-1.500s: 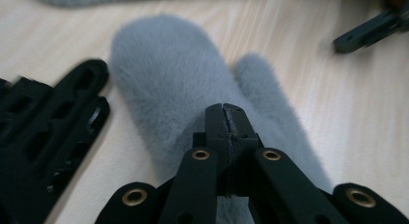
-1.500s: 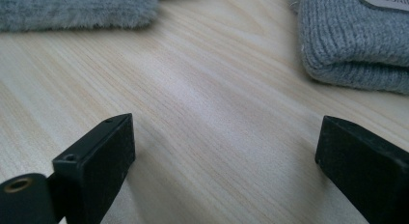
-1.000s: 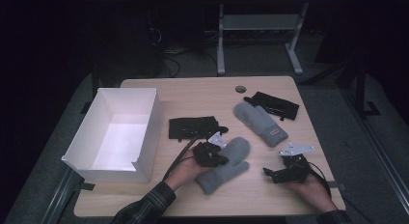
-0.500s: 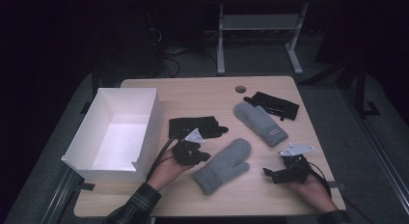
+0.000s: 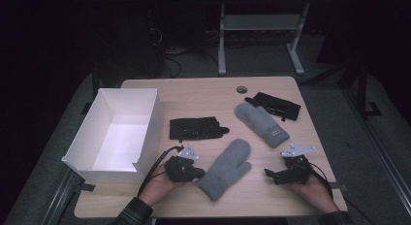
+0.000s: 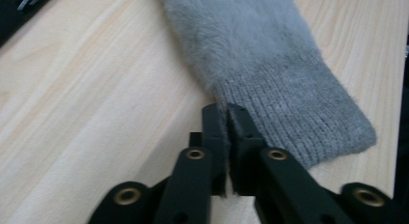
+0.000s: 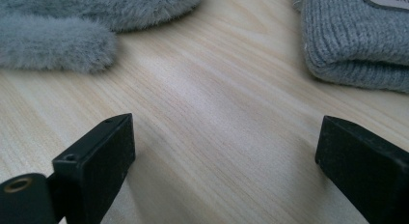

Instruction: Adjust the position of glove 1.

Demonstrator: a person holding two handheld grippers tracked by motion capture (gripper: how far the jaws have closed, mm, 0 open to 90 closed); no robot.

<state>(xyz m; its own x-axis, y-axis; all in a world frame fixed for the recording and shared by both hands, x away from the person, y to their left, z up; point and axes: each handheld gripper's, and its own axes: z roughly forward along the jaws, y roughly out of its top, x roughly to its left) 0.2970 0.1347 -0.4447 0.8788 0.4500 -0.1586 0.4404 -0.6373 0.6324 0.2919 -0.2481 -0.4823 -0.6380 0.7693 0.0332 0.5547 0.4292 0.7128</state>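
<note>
Grey and fuzzy, the near mitten (image 5: 226, 168) lies flat at the table's (image 5: 203, 91) 6 o'clock, cuff toward the person, thumb out at 3 o'clock. The left gripper (image 5: 194, 174) sits at its cuff; in the left gripper view its jaws are pressed together at the ribbed edge (image 6: 284, 118), and I cannot tell whether any knit is pinched between them or they merely touch it. The right gripper (image 5: 269, 175) rests at 4 o'clock with jaws spread wide over bare wood, between this mitten and the second mitten (image 5: 260, 123), which lies further up toward 2 o'clock.

The work in hand looks like taking the near mitten by its cuff, probably to carry it to the white box (image 5: 114, 133) at 9 o'clock. To do that well, the left jaws should bite past the rim into the doubled rib, not just skim the fuzz, since loose pile will slip out. Lift slowly and watch whether the cuff rises with the jaws; if it stays flat, reopen and push further in. Keep the swing low, clearing the black glove (image 5: 196, 127) at 11 o'clock.
</note>
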